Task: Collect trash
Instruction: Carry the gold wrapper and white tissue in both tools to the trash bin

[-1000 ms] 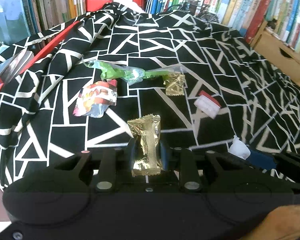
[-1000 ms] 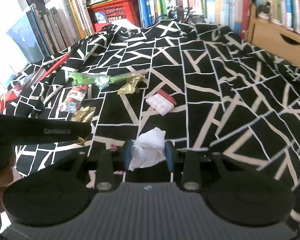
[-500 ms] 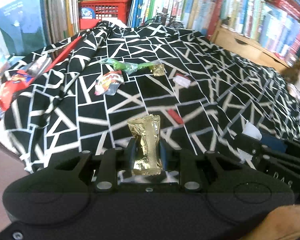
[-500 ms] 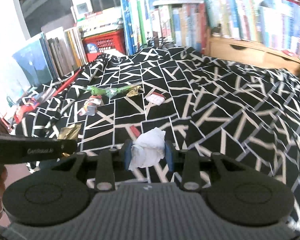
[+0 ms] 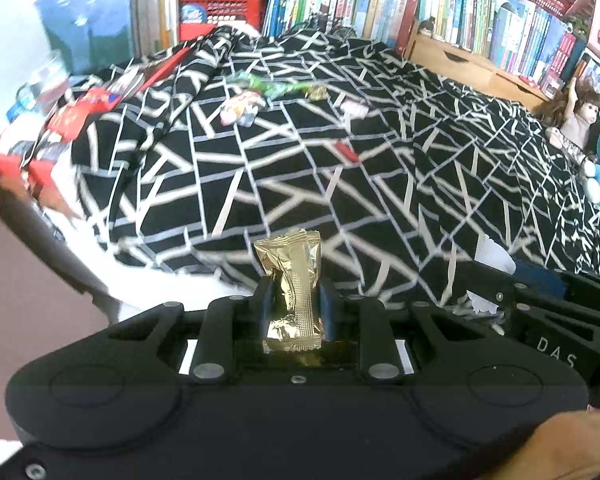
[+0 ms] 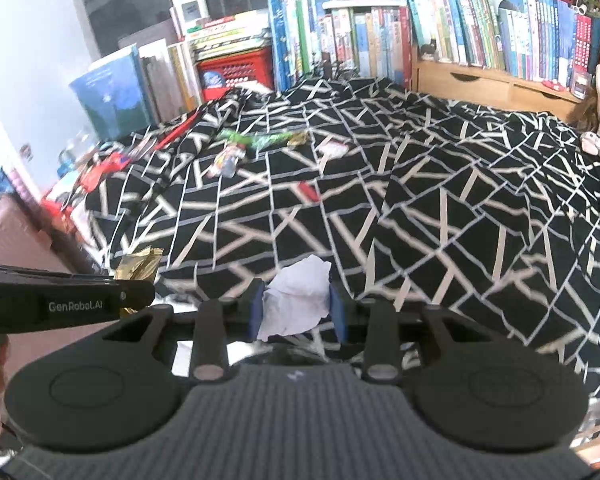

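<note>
- Left gripper: jaws clamp gold wrapper, upright, above near edge of black-and-white blanket.
- Right gripper: jaws pinch crumpled white tissue, same edge.
- Green wrapper and red scrap lie mid-blanket.

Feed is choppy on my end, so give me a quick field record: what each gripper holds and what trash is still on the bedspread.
left gripper: shut on gold wrapper, held upright
right gripper: shut on crumpled white tissue
surface: black-and-white bedspread
trash still lying there: green plastic wrapper, colourful snack packet, small gold wrapper, white-and-red packet, small red scrap
bin: none in view
image quality: left wrist view motion-blurred
</note>
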